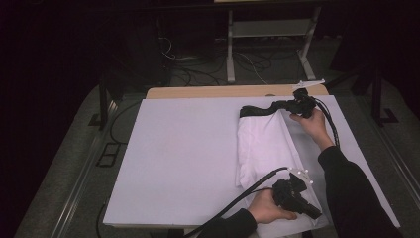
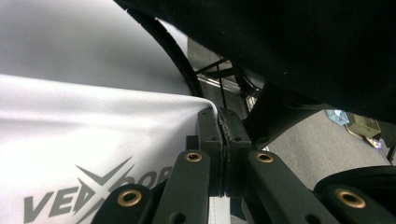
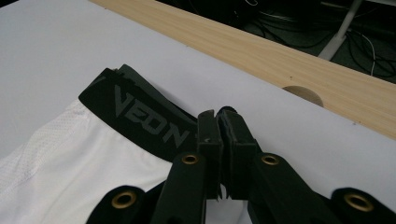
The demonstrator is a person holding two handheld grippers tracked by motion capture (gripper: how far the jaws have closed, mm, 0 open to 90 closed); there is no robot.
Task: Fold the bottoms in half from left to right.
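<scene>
Garment: we see white shorts (image 1: pixel 262 148) lying folded lengthwise on the right half of the table, running from the far right area down to the near edge; the fabric is mesh-like near the top and carries a grey printed logo at the hem end
Waistband: the black waistband (image 3: pixel 140 116) with grey lettering sits at the far end of the shorts, flat on the white cover
Right gripper: the right gripper (image 3: pixel 219 121) has its jaws pressed together on the corner of the waistband; in the high view we find it at the far right end of the garment (image 1: pixel 277 106), held by the right hand (image 1: pixel 312 124)
Left gripper: the left gripper (image 2: pixel 219 126) has its jaws closed on the white hem corner, with cloth pinched between the pads; in the high view it is at the near edge of the table (image 1: pixel 309 210), held by the left hand (image 1: pixel 267 208)
Table: the table (image 1: pixel 188 148) is spread with a white cover, and a bare wooden strip (image 1: pixel 218 91) shows along its far edge
Surroundings: we see a dark floor with cables (image 1: pixel 247 62) beyond the table
</scene>
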